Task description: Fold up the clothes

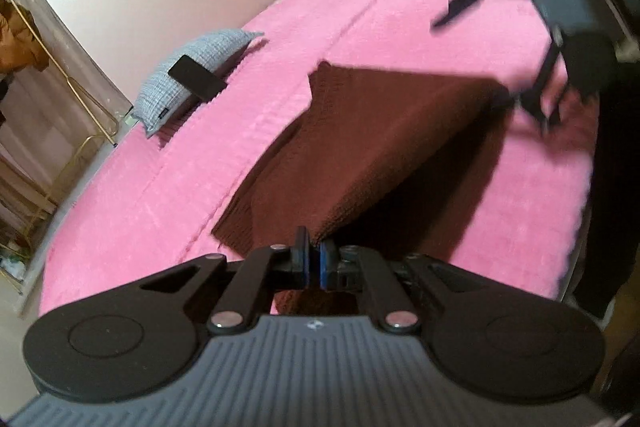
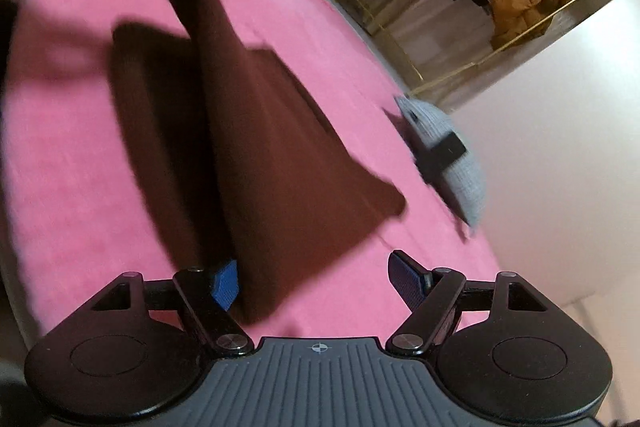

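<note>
Over the pink bedspread (image 1: pixel 360 27), left gripper (image 1: pixel 314 259) is clamping the maroon knit garment's (image 1: pixel 360 147) corner, lifting it for folding; far edge is resting on the bed. Right gripper (image 2: pixel 316 281) is spread wide, gripping nothing.

Dark maroon ribbed knit (image 1: pixel 372 147), plush pink bedspread (image 1: pixel 160 195), grey-blue checked pillow (image 1: pixel 192 67), black phone (image 1: pixel 197 77).

We see a matt, ribbed brown knit (image 1: pixel 360 147) on a fuzzy pink fleece cover (image 1: pixel 160 195). The pillow (image 1: pixel 192 75) is checked woven cloth, the phone (image 1: pixel 196 77) on it glossy black. Our left gripper (image 1: pixel 314 263) looks matt black plastic, with ridged blue pads (image 2: pixel 226 283) and shiny metal rivets (image 1: pixel 224 318).
</note>
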`<action>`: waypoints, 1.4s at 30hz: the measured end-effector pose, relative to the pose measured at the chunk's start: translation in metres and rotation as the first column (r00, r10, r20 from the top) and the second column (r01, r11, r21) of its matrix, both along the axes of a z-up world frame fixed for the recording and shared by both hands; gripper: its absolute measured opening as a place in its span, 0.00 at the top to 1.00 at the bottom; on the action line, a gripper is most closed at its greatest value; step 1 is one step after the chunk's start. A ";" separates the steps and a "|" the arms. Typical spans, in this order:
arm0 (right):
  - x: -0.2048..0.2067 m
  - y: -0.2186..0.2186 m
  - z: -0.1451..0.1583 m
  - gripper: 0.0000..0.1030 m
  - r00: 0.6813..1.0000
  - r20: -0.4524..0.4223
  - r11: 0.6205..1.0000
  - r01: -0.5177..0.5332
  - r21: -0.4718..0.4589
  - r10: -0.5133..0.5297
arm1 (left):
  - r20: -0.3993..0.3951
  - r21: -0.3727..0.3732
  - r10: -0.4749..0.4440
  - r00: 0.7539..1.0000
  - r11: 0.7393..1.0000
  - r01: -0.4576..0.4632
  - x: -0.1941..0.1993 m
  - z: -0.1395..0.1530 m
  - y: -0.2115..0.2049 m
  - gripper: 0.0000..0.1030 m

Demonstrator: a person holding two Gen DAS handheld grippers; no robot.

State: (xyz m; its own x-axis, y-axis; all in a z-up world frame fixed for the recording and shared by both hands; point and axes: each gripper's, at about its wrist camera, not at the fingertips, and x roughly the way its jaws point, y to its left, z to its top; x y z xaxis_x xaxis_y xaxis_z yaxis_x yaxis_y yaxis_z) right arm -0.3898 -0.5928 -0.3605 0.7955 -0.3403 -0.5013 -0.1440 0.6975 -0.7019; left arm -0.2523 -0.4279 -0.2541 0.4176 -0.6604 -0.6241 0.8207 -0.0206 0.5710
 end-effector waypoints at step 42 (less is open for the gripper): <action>0.133 -0.041 0.062 0.52 0.988 -0.150 0.683 0.089 0.725 0.031 | 0.097 -0.032 0.037 0.995 0.999 -0.034 -0.030 -0.048 0.006 0.99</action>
